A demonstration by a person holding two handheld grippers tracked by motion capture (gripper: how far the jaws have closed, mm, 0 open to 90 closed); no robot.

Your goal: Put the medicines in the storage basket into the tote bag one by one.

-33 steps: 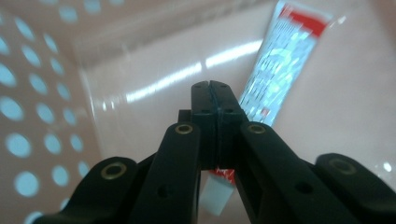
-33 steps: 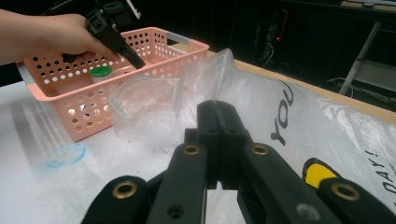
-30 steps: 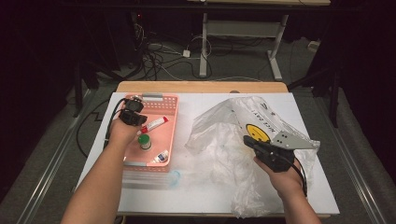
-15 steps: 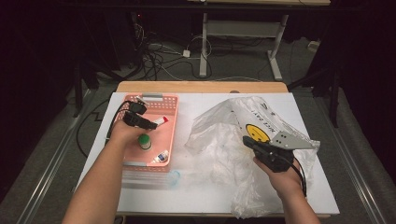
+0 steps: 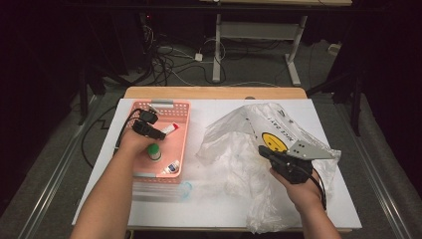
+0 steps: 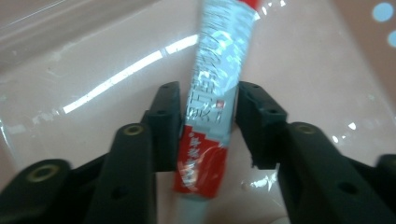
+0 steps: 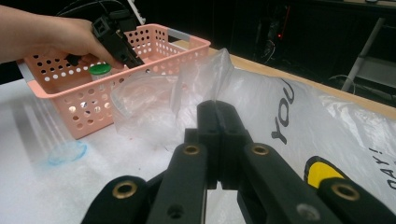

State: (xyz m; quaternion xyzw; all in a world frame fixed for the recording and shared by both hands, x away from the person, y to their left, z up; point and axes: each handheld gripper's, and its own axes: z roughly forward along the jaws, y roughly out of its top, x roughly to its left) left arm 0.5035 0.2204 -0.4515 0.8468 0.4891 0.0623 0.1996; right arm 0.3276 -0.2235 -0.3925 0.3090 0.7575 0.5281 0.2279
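Red-and-silver tube [image 6: 205, 116] between the jaws of the left tool [image 6: 208, 119], low inside the pink basket [image 5: 182, 130].
Jaws just closing around the tube, one pad seemingly against it, the other with a slight gap; no firm grip yet. Green-capped bottle [image 5: 154, 151] close by in the same basket. Right tool [image 7: 217, 135] clenched on the thin clear plastic bag [image 5: 249, 149], spread over the white counter [image 5: 209, 209] beside the basket.

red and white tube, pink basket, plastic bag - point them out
red and white tube [image 6: 212, 107], left gripper view, label middle
pink basket [image 5: 183, 130], high view, right wall
plastic bag [image 7: 275, 100], right gripper view, printed side
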